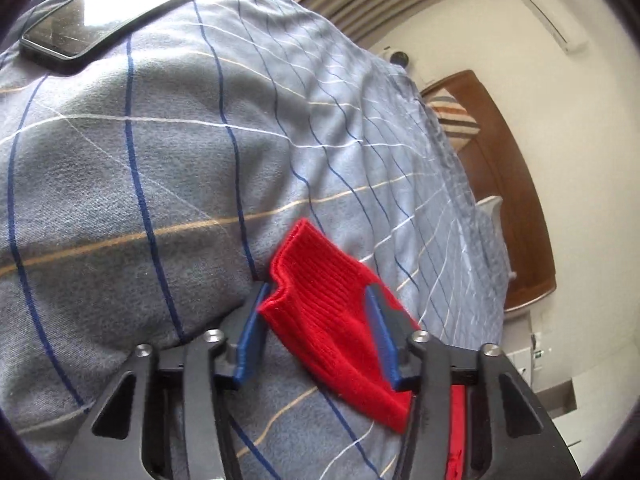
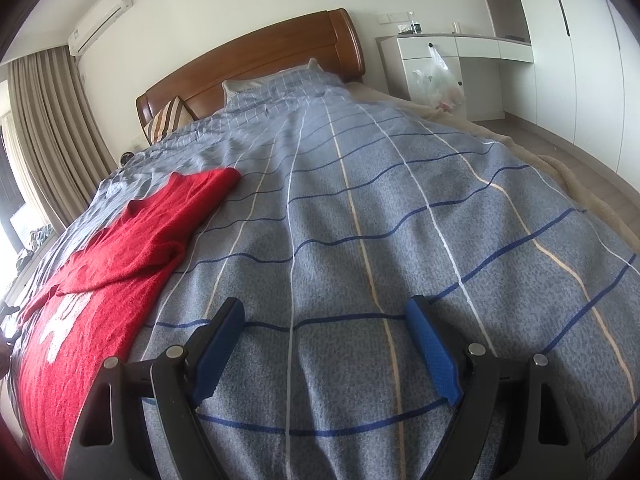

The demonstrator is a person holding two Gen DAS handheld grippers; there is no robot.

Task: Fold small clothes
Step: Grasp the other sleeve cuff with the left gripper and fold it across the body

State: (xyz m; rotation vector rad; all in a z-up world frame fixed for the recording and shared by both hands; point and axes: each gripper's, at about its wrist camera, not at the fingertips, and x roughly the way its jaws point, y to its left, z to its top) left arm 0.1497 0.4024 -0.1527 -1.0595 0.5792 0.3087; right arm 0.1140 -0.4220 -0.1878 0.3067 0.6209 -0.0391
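1. your left gripper (image 1: 318, 300) has its blue-padded fingers (image 1: 251, 334) set either side of a red ribbed knit cuff (image 1: 320, 312), the sleeve end of the red knit sweater. the fabric bunches between the pads and the right-hand pad presses into it. whether the left-hand pad truly bites the cloth i cannot tell, but it reads as a clamp on the cuff.
2. that cuff sits lifted just above the grey-blue checked duvet (image 1: 160, 160), with its open hemmed edge pointing away from your gripper. more red fabric shows behind the right-hand finger, low in the left wrist view.
3. landmark is the duvet: a black flat smartphone (image 1: 96, 20) lies on it, well apart from the cuff, toward the top left of the left wrist view.
4. your right gripper (image 2: 326, 312) has its fingers wide apart with nothing between them, only bare duvet (image 2: 360, 220) under the blue pads (image 2: 430, 344).
5. the red knit sweater (image 2: 120, 248) lies spread on the duvet's left side in the right wrist view, just beside your right gripper's left finger and not touching it. it is rumpled, one fold bunched across its middle, with white lettering low on it; the letters are unreadable.
6. past the duvet's far end stands a brown wooden curved headboard (image 2: 256, 60), with a striped cushion (image 2: 166, 118) against it.
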